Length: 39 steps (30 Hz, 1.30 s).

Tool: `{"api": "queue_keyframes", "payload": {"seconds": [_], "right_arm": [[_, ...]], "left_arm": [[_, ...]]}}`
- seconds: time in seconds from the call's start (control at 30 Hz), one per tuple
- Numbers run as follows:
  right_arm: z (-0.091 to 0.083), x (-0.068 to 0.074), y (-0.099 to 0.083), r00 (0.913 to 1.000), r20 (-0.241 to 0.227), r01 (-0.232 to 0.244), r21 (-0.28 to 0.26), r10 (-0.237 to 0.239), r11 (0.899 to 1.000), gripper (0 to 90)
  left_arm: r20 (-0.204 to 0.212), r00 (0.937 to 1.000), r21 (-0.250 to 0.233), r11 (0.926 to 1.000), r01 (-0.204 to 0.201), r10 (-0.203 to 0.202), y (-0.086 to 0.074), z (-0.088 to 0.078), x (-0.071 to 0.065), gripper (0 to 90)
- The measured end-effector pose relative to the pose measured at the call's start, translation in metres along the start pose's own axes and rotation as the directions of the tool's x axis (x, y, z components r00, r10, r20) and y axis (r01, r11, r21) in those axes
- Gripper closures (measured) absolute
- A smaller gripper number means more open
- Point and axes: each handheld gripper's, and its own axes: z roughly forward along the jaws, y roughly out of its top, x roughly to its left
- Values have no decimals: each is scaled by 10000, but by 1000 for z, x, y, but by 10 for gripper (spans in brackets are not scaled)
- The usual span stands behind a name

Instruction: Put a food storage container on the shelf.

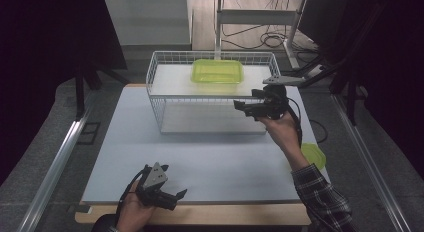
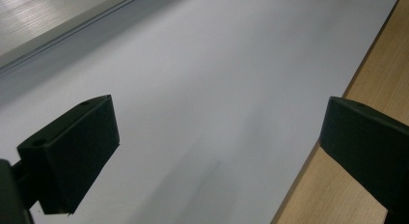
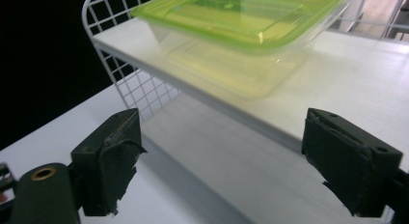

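1. While I watched the high view, the right gripper hung at centre right of the frame, just beside the near right corner of the wire rack. Its jaws stood apart with nothing between them; I judged this a hand either just clear of the container or lining up on it.
2. Container: a clear plastic tub under a lime-green lid, shallow, rectangular, with rounded corners. It sat flat on the rack's white upper shelf, toward the back, at upper centre of the high view. In the right gripper view it lay at top centre, lid seated, and the walls looked see-through with nothing visible inside.
3. Placement, as I judged it: the raised shelf kept the tub level and open to a reach from the front.
4. Left gripper: at bottom left of the high view, resting near the table's front edge, jaws spread and empty. Its own view showed bare tabletop between the pads; I took it as parked out of the way.
5. Second green lid: at right of the high view, by the table's edge behind the right forearm, well apart from the rack.
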Motion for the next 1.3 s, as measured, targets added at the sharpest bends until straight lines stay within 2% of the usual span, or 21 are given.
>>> {"api": "queue_keyframes", "payload": {"seconds": [0.23,0.4,0.6,0.83,1.03,1.3], "right_arm": [[-4,6,-20,9993,-213,305,195,-301,9993,93],[-7,7,-36,9985,-216,504,344,-497,9981,84],[-13,9,-53,9963,-105,859,275,-856,9959,68],[-19,7,-73,9969,-325,729,167,-723,9972,64],[-21,7,-88,9968,-478,657,410,-637,9970,64],[-25,16,-104,9955,-489,844,550,-818,9949,67]], "left_arm": [[-34,9996,-70,9996,-267,267,0,1,-2,0],[-159,9978,163,9978,-641,643,0,3,-4,0],[-251,9973,222,9975,-678,684,0,4,-5,0],[-326,9961,355,9961,-803,815,0,5,-5,0],[-328,9962,310,9963,-797,807,0,5,-5,0],[-320,9961,291,9963,-810,819,0,4,-6,0]]}}
